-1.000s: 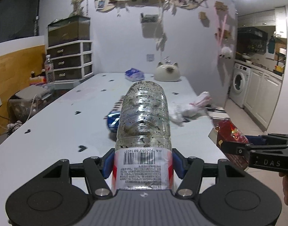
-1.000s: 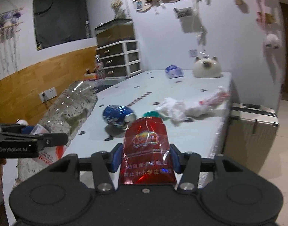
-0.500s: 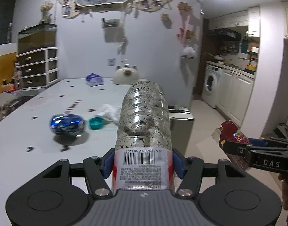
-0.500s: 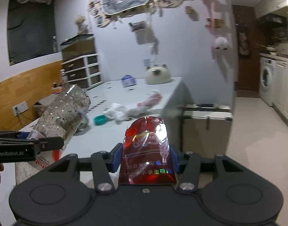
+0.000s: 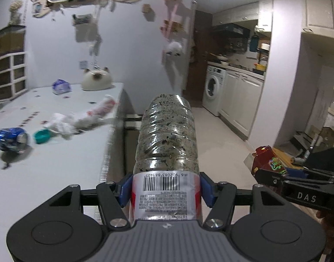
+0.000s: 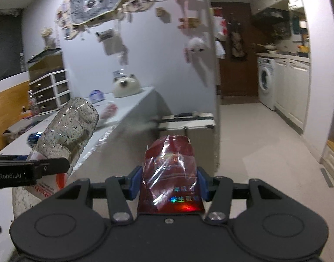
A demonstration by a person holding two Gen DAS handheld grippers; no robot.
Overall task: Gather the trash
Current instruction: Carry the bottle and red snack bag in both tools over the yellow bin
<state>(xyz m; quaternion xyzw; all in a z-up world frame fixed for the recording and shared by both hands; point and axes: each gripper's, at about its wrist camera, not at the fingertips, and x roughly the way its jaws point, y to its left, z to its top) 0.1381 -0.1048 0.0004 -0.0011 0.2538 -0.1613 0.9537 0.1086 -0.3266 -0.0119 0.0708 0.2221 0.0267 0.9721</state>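
Left gripper [image 5: 166, 191] grasps a bottle [image 5: 167, 135] (base pointing ahead); right gripper [image 6: 169, 182] pinches a red wrapper [image 6: 170, 170]; table [image 5: 46, 170] lies to their left.

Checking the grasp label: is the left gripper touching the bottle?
Touching. The left wrist view shows both blue pads of the left gripper pressed against the labelled sides of the bottle.
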